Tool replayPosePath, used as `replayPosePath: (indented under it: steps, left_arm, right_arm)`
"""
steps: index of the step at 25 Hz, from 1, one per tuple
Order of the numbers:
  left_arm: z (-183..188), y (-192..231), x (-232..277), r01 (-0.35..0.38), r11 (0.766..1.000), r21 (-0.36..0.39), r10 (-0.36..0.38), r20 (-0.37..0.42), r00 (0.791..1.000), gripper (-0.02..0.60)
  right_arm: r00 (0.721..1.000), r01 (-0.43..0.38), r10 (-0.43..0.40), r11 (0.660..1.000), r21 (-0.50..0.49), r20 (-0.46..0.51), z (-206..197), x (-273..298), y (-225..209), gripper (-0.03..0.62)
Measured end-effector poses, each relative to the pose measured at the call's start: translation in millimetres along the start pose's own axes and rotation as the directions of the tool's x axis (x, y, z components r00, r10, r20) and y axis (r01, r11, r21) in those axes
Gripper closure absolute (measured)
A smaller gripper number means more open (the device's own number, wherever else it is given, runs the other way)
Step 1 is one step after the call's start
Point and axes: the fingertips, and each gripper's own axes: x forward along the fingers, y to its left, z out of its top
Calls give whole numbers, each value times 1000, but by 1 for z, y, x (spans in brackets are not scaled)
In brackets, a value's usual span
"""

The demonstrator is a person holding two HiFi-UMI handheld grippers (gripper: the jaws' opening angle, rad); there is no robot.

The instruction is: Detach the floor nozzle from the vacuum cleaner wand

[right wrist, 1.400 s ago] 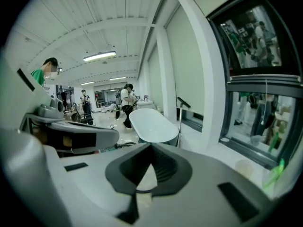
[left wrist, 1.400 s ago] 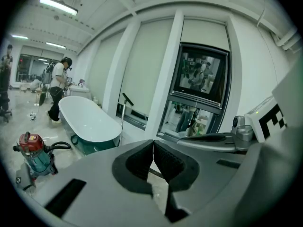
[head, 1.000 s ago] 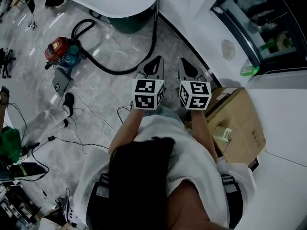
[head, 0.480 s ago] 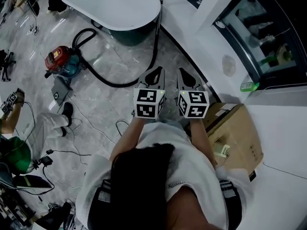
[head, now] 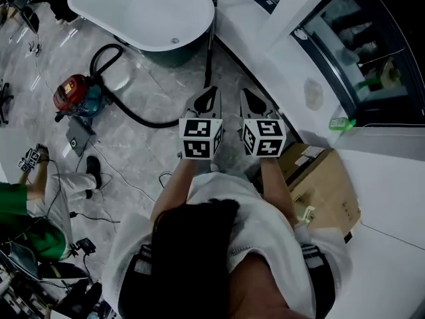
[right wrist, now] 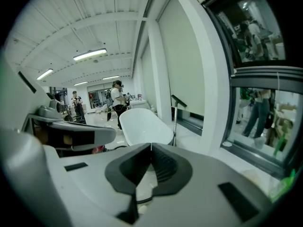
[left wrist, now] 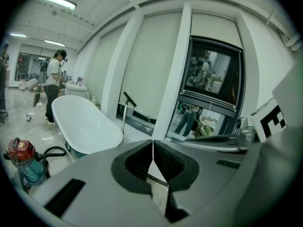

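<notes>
We are holding left hand-held gripper and right hand-held gripper closed, empty; the upright wand is standing ahead, nearer the left.

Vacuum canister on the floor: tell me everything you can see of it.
The vacuum canister is a small drum, a red lid over a teal body, plastic by its look. It stands upright on the grey stone floor beside the white bathtub. A black hose loops from it across the floor toward the upright wand.
</notes>
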Motion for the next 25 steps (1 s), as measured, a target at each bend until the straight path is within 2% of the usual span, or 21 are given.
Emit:
replayPosePath:
  steps: [7,13,25]
  left_arm:
    - [39,40,46,0,1000,23,0,8,1000,578]
    - [50,69,72,-2,1000,16,3,-28,1000,578]
    - [82,115,114,41,998,40,-40,-31,999,578]
  right_arm:
    - [1000,13,-13,1000,-1,-4,36,62,-12,579]
    - [1000,4,-3,1000,28,-24,49,102,-11,579]
    - [999,43,-42,999,32,-18,84,160,-10,579]
